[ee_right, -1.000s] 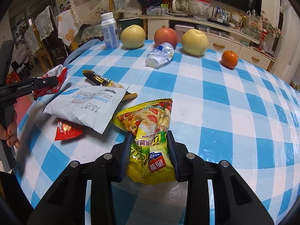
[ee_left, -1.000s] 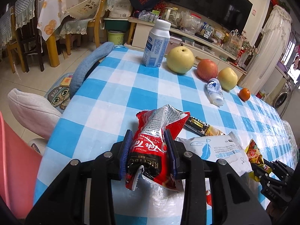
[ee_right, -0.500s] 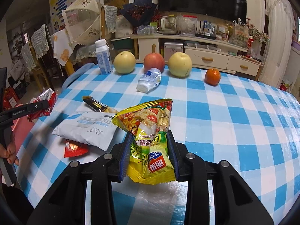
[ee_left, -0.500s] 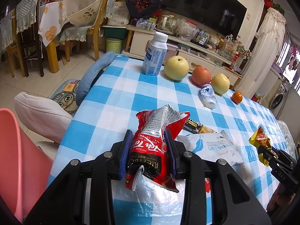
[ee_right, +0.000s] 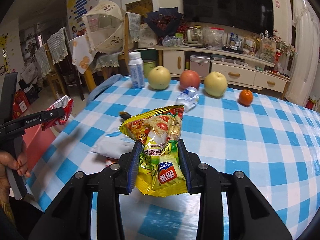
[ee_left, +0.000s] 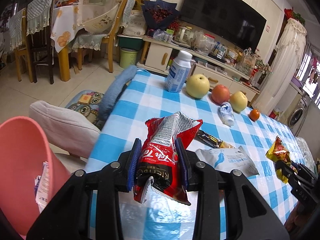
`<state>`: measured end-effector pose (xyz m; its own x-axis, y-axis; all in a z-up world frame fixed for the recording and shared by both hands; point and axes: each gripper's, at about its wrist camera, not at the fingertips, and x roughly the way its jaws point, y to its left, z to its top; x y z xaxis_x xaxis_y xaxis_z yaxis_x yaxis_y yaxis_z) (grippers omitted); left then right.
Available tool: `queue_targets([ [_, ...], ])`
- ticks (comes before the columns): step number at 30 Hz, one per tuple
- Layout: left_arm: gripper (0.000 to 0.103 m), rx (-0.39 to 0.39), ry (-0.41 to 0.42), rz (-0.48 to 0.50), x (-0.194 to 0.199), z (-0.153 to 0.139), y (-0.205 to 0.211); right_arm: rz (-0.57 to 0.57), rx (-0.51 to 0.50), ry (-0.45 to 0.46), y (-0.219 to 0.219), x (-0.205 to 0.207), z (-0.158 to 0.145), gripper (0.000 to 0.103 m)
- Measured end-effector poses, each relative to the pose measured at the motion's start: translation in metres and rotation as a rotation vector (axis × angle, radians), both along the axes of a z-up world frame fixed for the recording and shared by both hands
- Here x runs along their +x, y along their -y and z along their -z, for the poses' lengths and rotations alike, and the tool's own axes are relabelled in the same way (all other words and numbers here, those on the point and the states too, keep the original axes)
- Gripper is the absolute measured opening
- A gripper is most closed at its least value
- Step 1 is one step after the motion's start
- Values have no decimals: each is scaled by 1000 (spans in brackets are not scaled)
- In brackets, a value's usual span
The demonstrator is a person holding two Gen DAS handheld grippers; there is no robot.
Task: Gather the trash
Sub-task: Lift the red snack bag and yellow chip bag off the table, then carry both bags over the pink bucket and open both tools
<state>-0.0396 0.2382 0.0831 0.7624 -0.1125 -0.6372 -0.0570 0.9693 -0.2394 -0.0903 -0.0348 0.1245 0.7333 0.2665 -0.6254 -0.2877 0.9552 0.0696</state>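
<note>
Where blue pads pinch, red wrapper [ee_left: 160, 160] between left claw [ee_left: 159, 164].

**Trash status: two wrappers lifted, rest on desk**

I see the red instant-drink wrapper [ee_left: 160, 160] crumpled, torn open at its lower end, standing roughly upright, pinched between the left jaws, off the desk [ee_left: 130, 104]. The yellow snack bag [ee_right: 160, 152], creased, with printed food pictures, sits upright between the right jaws, also clear of the desk. Flat on the blue-checked cloth: a white pouch [ee_left: 226, 160] with a blue feather logo; a dark-and-gold bar wrapper [ee_left: 212, 141] just behind it, touching or nearly so. A crushed clear plastic bottle [ee_right: 188, 99] lies on its side near the fruit. A small red scrap [ee_right: 111, 162] peeks out beside the white pouch.
</note>
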Motion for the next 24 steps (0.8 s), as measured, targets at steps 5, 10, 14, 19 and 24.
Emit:
queue_targets([
  [5, 36, -7, 17, -39, -8, -6, -19, -66, -7, 3, -36, -6, -3, 37],
  [10, 36, -15, 37, -82, -17, -11, -38, -122, -2, 2, -68, -11, -6, 37],
  [14, 36, -2, 45, -129, -25, -14, -56, -171, -10, 4, -98, -16, -9, 37],
  [19, 36, 12, 46, -186, -33, -17, -77, -225, -10, -3, -129, -20, -9, 37],
  [24, 36, 21, 48, -239, -40, -20, -97, -296, -4, -2, -170, -24, -12, 37],
])
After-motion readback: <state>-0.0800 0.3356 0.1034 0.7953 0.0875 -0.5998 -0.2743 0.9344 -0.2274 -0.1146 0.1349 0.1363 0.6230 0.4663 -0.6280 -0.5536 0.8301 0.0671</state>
